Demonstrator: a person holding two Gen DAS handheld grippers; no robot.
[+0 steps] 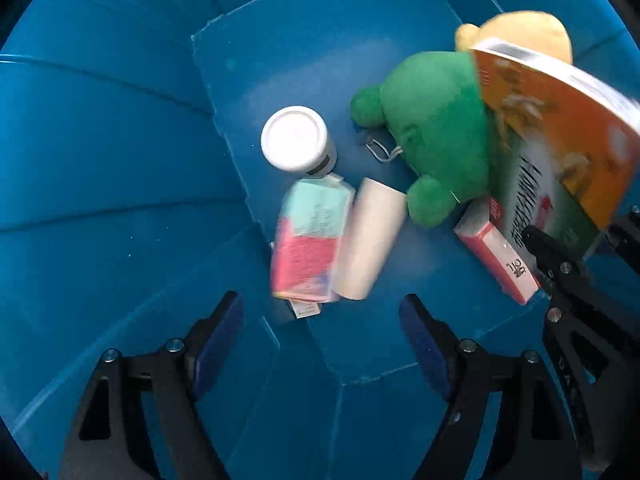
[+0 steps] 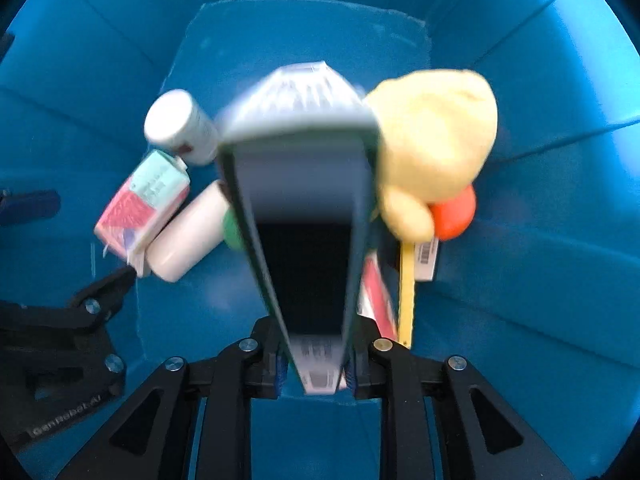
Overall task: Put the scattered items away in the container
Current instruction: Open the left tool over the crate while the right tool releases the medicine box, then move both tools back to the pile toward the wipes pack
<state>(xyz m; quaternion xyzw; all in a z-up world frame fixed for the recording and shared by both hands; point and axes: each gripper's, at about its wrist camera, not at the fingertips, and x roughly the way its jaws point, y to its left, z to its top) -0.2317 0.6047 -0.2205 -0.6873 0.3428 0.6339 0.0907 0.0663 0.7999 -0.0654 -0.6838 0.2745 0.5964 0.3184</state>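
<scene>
Both grippers hang inside the blue container [image 1: 120, 160]. My left gripper [image 1: 322, 312] is open and empty above a pink and mint pack [image 1: 308, 240] and a cream roll [image 1: 370, 240]. My right gripper [image 2: 316, 364] is shut on an orange box [image 1: 560, 136], seen edge-on in the right wrist view [image 2: 304, 208] and held over the contents. On the container floor lie a white-capped bottle [image 1: 296, 138], a green plush [image 1: 436, 132], a yellow plush [image 2: 436, 140], an orange ball [image 2: 456, 212] and a red and white box [image 1: 496, 256].
The container's blue walls [image 2: 540, 120] rise all round. A yellow ruler-like strip [image 2: 407, 292] and a barcoded item [image 2: 426, 256] lie under the yellow plush. Bare floor [image 1: 288, 60] shows at the far end of the container.
</scene>
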